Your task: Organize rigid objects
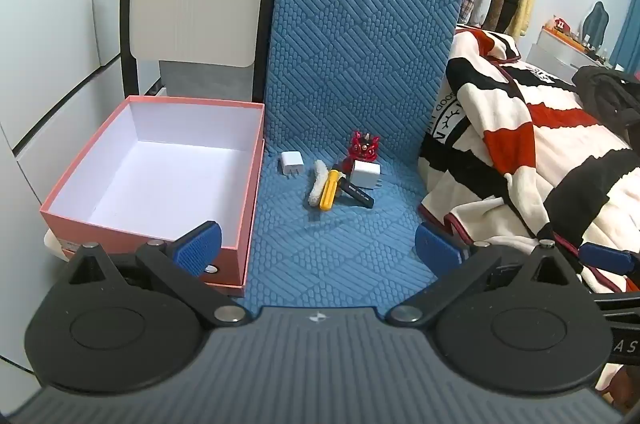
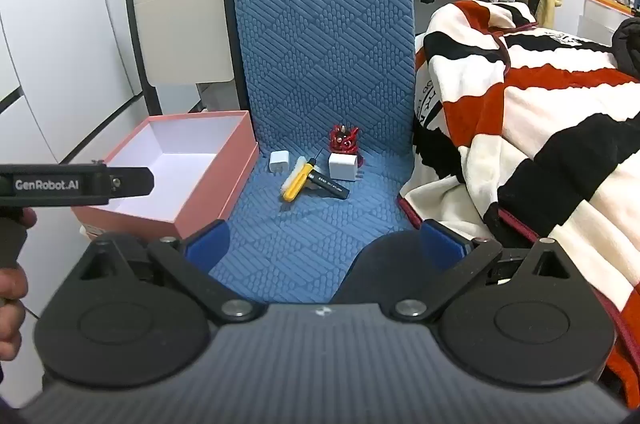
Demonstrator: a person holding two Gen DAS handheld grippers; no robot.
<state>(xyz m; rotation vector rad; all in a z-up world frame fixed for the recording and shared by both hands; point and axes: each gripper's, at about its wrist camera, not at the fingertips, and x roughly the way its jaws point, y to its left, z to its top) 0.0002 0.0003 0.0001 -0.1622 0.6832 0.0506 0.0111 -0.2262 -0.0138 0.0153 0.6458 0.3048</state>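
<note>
Both grippers, left [image 1: 318, 248] and right [image 2: 326, 244]: fingers spread, empty. Pink cardboard box [image 1: 256, 159] beside quilted blue mat [image 1: 360, 43]; red figurine [image 1: 363, 146], perhaps plastic.

Even indoor light, fisheye-warped edges.

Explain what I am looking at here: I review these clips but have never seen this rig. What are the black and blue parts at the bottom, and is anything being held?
There is no robot. A person carries a hand-held claw in each hand, and each claw has a camera looking forward along its two blue-padded fingers. One picture comes from the left claw, the other from the right claw. Both are open and hold nothing.

On the blue quilted mat lie a small white charger, a bigger white charger, a red figurine, a yellow tool beside a white brush, and a black stick. An open pink box sits to the left, with nothing in it. A striped blanket lies to the right.
</note>
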